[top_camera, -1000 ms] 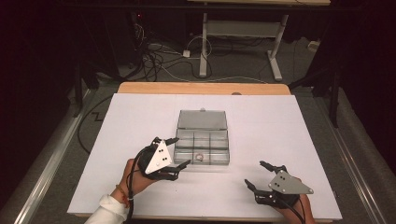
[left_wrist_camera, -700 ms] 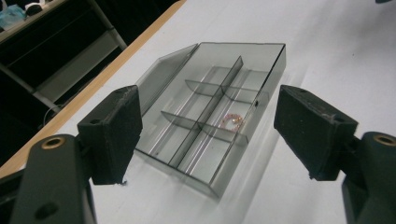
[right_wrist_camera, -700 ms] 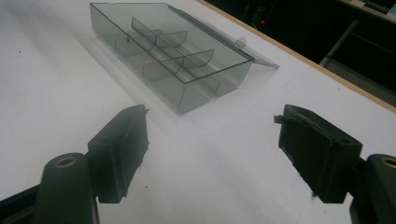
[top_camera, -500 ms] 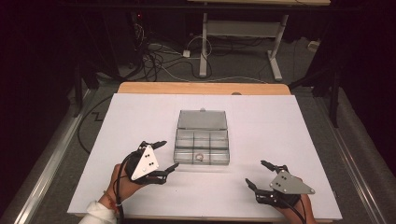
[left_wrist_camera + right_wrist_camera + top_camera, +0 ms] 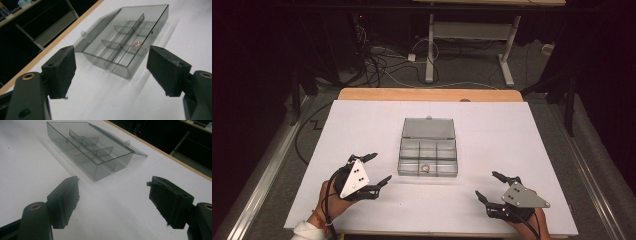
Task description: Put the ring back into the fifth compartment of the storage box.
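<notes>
A clear grey compartment box lies open mid-table, its lid flat behind it. A small ring rests in the box's front middle compartment, and appears as a ring in the left gripper view. My left gripper is open, just left of the box's front corner, nothing between its jaws. My right gripper is open near the front right of the table, apart from the box. The box lies ahead of the left jaws.
White sheet covers the table; a wooden edge runs along the far side. Beyond it stand a desk frame and cables on the floor. A metal rail runs along the left.
My left gripper has drawn back from the box toward the front left of the table. The right gripper has stayed put.
</notes>
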Motion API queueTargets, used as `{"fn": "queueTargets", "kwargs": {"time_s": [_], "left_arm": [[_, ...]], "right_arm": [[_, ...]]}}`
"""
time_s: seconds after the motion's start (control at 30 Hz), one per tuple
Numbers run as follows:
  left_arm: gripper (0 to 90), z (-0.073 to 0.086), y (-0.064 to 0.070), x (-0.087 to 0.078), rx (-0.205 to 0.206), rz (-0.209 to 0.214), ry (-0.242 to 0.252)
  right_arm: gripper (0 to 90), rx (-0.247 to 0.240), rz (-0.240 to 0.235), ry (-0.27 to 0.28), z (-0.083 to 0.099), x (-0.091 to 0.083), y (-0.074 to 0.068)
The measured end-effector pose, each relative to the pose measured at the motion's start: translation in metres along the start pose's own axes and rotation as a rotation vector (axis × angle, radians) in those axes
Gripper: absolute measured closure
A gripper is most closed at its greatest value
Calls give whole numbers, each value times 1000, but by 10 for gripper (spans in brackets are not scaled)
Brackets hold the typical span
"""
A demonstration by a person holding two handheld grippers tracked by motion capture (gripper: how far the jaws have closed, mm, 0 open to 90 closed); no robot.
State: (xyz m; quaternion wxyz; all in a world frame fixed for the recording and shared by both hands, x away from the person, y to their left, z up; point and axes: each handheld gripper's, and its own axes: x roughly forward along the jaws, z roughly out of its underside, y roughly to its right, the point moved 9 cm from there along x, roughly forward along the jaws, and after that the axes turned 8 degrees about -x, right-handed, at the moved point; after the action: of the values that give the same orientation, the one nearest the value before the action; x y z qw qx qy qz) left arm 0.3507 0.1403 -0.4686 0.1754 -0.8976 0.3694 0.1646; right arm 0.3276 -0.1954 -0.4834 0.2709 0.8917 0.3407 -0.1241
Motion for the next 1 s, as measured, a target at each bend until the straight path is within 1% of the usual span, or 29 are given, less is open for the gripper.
{"fn": "queueTargets", "kwargs": {"time_s": [0.1,0.17,0.37,0.4,0.5,0.6,0.7,0.77,0.8,0.83,0.9,0.93,0.97,1.0], "left_arm": [[234,8,-4,-3,-13,-9,-15],[234,13,-6,-5,-13,-14,-21],[234,25,-9,-9,-30,-20,-41],[234,27,-9,-8,-39,-19,-46],[235,34,-9,-7,-40,-18,-64],[235,43,-9,-5,-50,-18,-83],[234,51,-5,-2,-85,-7,-98],[234,55,-2,0,-91,-3,-107],[235,56,-1,1,-108,1,-107],[235,59,0,1,-116,3,-117],[235,67,2,3,-112,-1,-148],[235,69,3,4,-124,3,-153],[235,70,4,5,-142,-1,-143],[236,72,4,5,-144,-1,-152]], "right_arm": [[249,4,2,-2,0,0,1],[249,5,4,-3,1,0,1],[249,10,9,-8,3,0,4],[248,10,10,-8,3,0,4],[248,13,13,-12,5,1,6],[248,13,14,-19,7,1,7],[248,18,17,-27,9,1,8],[247,18,19,-26,10,1,9],[246,20,21,-28,10,1,10],[244,20,22,-30,11,2,11],[244,27,23,-37,13,3,11],[245,28,20,-40,14,3,12],[244,27,19,-44,15,4,12],[246,25,19,-48,16,5,12]]}}
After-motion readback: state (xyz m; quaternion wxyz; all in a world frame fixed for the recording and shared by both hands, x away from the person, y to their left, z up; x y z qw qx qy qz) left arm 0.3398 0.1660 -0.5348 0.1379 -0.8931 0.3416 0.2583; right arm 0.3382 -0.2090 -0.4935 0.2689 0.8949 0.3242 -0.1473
